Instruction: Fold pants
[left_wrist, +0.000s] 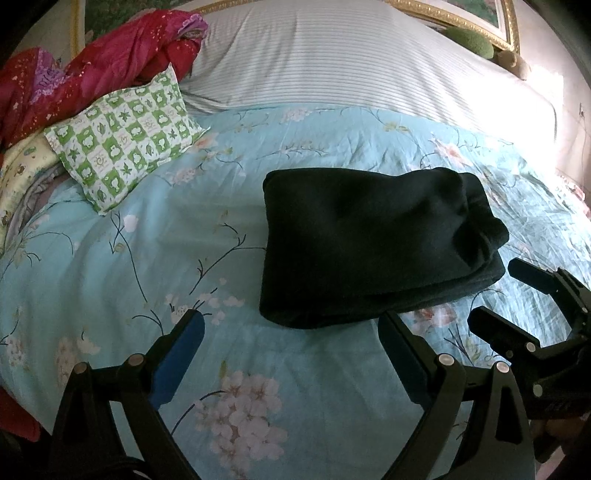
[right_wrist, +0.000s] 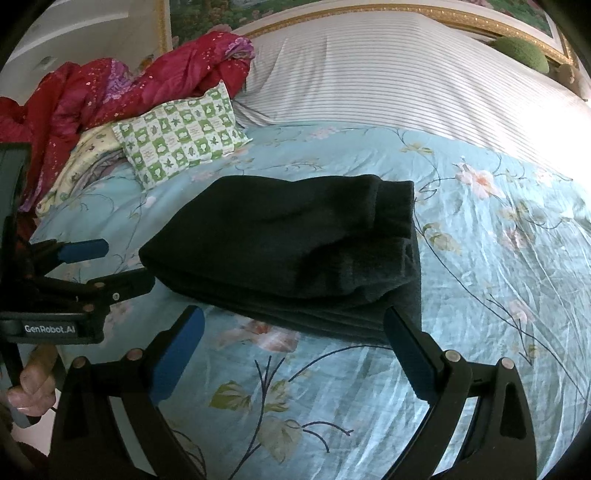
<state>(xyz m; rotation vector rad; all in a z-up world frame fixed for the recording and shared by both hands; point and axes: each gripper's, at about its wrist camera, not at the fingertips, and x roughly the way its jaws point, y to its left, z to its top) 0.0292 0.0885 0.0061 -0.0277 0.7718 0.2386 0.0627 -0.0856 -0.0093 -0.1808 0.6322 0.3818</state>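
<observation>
The dark pants (left_wrist: 373, 243) lie folded into a compact stack on the light blue floral bedspread (left_wrist: 258, 155); they also show in the right wrist view (right_wrist: 291, 251). My left gripper (left_wrist: 291, 325) is open and empty, just short of the stack's near edge. It also shows in the right wrist view (right_wrist: 118, 258) at the stack's left. My right gripper (right_wrist: 295, 321) is open and empty at the stack's near edge. It also shows in the left wrist view (left_wrist: 498, 295), to the right of the pants.
A green and white checked pillow (left_wrist: 125, 136) lies at the back left, with a red quilt (left_wrist: 96, 66) behind it. A striped sheet (left_wrist: 351, 62) covers the far part of the bed. A gold picture frame (left_wrist: 461, 18) stands behind.
</observation>
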